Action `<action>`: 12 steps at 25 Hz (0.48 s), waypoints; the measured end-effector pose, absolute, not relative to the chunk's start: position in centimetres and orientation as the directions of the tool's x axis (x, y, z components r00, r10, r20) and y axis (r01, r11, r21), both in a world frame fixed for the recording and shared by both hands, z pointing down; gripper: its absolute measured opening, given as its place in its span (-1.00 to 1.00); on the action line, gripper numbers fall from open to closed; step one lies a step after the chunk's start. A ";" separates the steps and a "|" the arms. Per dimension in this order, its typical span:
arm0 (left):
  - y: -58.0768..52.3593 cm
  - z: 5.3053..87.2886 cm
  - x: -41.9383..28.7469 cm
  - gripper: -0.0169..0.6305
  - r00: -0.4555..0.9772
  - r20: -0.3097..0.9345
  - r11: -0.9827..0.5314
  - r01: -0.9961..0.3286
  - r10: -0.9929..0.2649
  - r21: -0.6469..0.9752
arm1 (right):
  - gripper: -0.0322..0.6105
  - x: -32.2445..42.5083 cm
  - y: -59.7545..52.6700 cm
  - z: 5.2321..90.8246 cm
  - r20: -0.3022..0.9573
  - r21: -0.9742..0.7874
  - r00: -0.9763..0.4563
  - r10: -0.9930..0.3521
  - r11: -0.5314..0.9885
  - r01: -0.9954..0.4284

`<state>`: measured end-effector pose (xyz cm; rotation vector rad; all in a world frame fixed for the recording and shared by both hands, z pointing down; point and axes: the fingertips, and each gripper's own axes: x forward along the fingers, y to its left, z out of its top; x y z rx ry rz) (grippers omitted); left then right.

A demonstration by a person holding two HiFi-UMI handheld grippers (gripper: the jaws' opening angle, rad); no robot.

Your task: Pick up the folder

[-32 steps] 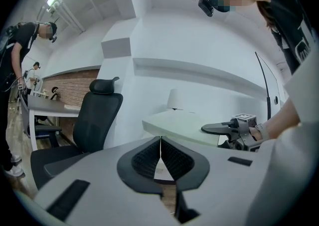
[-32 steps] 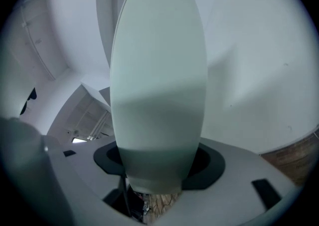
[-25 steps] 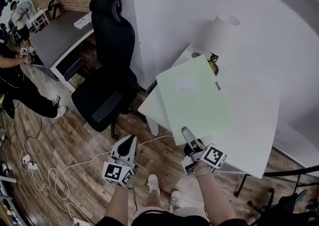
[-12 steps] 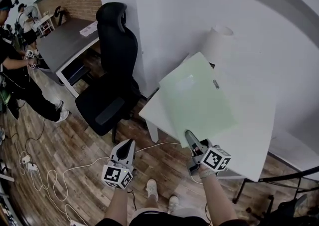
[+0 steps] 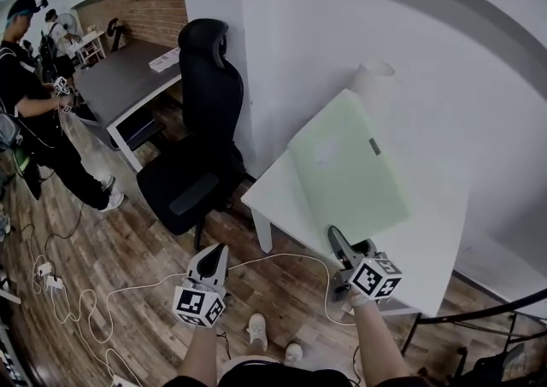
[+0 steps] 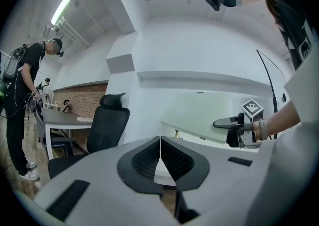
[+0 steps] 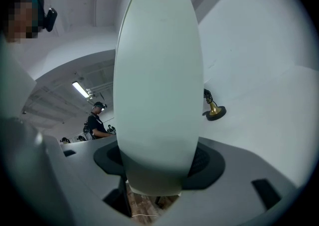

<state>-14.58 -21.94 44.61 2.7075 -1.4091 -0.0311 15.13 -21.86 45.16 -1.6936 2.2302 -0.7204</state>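
Head view: pale green folder (image 5: pixel 346 176) tilted above white table (image 5: pixel 432 244), its near edge in the right gripper (image 5: pixel 336 238); left gripper (image 5: pixel 213 253) over the floor.
Left gripper view: jaws together, nothing between.
Right gripper view: jaws clamp the folder's edge.
Judged light, thin, smooth, floppy; a mid-edge pinch suits.

Head view steeply down — gripper views level, sharing folder (image 5: pixel 346 172)

Left gripper (image 5: pixel 214 251): jaws together, empty, pointing level. Right gripper (image 5: pixel 335 236): jaws clamped on the folder (image 5: pixel 350 173) edge.
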 end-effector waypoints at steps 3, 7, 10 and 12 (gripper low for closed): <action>-21.3 44.1 -14.8 -0.89 0.561 0.013 -0.557 -0.825 -0.828 0.092 | 0.02 15.6 -21.2 44.4 0.100 -0.456 -0.292 -0.951 0.217 -0.863; -20.4 43.3 -14.9 -0.89 0.546 0.001 -0.543 -0.835 -0.838 0.091 | 0.02 16.1 -20.1 43.2 0.089 -0.402 -0.288 -0.954 0.230 -0.886; -19.9 42.7 -15.2 -0.89 0.535 -0.006 -0.533 -0.842 -0.845 0.085 | 0.02 16.5 -19.4 42.5 0.080 -0.368 -0.279 -0.957 0.232 -0.901; -19.6 42.5 -15.4 -0.89 0.528 -0.005 -0.527 -0.846 -0.849 0.083 | 0.02 17.0 -18.8 42.3 0.079 -0.335 -0.270 -0.960 0.230 -0.914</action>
